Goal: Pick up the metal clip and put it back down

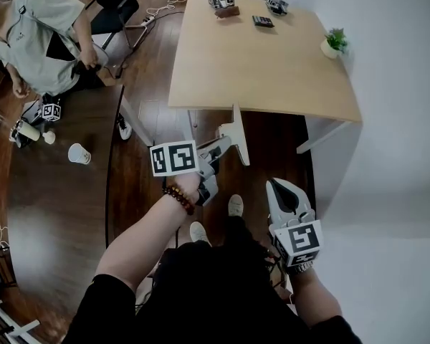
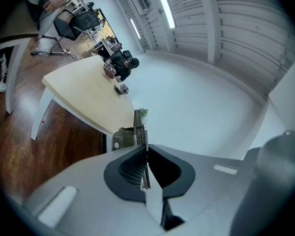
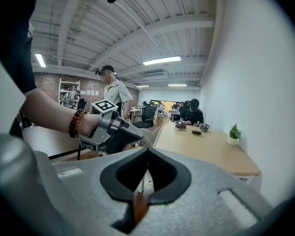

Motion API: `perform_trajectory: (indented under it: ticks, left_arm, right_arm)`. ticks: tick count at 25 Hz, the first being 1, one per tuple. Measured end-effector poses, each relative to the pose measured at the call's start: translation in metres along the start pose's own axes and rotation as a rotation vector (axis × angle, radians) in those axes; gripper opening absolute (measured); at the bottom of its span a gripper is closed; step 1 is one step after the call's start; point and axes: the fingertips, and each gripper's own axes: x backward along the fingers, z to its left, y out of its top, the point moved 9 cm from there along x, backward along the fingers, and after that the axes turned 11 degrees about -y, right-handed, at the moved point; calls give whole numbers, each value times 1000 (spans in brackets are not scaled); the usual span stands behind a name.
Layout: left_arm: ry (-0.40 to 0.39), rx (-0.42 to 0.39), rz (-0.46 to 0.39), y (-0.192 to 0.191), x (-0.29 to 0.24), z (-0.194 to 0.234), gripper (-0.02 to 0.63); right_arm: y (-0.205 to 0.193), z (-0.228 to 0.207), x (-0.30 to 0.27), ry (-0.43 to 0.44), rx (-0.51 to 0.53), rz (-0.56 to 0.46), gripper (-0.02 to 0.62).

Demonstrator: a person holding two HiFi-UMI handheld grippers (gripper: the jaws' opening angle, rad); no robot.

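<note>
Left tongs (image 2: 143, 151) are clenched on the one metal clip (image 2: 139, 129), gripping its near end while the rest sticks out past the tips. The clip is thin, flat and silvery, seen edge-on, with a small coil spring at its hinge. It hangs in the air off the near edge of the desk (image 1: 258, 63), above the wooden floor (image 1: 64, 213). The right tongs (image 3: 147, 154) are clenched on nothing. One potted plant (image 1: 335, 43) stands by the desk's right edge.
</note>
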Motion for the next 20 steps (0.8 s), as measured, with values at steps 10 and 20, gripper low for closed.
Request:
perform_trajectory:
  ticks: [10,20]
  left_arm:
    - [74,89,-62,48,-75,64,25]
    - [165,167,-121,100,-136,145,25]
  right_arm:
    - [-4,-60,-89,103,-1,48,-12]
    - [-11,-111,-170,166,-19,100,-12]
